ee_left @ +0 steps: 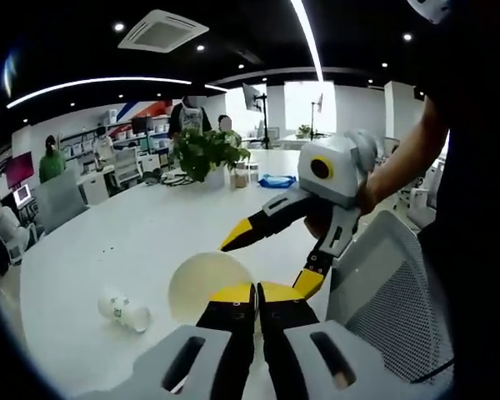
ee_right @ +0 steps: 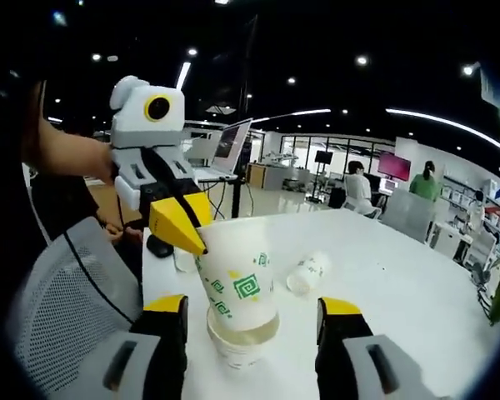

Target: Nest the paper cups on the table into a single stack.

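Left gripper view: left gripper (ee_left: 257, 293) has jaws pinched on the rim of the white paper cup (ee_left: 205, 286), mouth toward camera; right gripper (ee_left: 271, 257) hangs wide open beside it; a second cup (ee_left: 125, 311) lies tipped on the white table (ee_left: 133, 242); leafy plant (ee_left: 204, 152), open-plan office behind.
Right gripper view: held green-patterned cup (ee_right: 240, 287) sits half-seated in a lower cup (ee_right: 237, 343) between the open right gripper (ee_right: 252, 321) jaws; nesting underway, next I'd press it home, then fetch the tipped cup (ee_right: 308, 272).

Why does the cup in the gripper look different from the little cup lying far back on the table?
The held cup stands upright, pinched at its rim by the left gripper and partly nested into a lower cup. The far cup lies tipped on its side, touched by nothing, alone on the table. Both are white paper cups with green marks.
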Tool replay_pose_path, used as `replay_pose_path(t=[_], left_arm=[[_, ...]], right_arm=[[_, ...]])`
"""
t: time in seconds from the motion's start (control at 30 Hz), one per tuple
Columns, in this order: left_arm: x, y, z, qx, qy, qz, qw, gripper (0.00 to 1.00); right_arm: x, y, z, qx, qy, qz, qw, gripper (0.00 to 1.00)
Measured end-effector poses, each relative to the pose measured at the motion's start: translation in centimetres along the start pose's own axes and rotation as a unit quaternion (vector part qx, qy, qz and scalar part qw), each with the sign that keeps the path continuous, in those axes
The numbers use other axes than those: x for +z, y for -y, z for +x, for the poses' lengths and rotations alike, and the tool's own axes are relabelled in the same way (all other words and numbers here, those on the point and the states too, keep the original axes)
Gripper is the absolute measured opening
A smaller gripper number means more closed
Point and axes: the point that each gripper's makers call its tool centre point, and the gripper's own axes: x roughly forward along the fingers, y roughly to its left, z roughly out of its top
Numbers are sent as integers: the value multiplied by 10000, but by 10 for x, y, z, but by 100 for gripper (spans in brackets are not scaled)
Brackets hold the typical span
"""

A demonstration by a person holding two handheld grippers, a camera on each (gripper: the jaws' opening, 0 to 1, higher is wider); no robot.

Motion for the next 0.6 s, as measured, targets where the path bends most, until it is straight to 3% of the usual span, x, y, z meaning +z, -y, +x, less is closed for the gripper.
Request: replay_pose_path(t=[0.37,0.6], left_arm=[[-3,-2,2,-2,-198,228,9995,0],[-8,-3,7,-65,-370,388,9985,0]], right_arm=[[-8,9,-17,-279,136,769,9966,82],[-15,12,-29,-464,153,937,9944,93]])
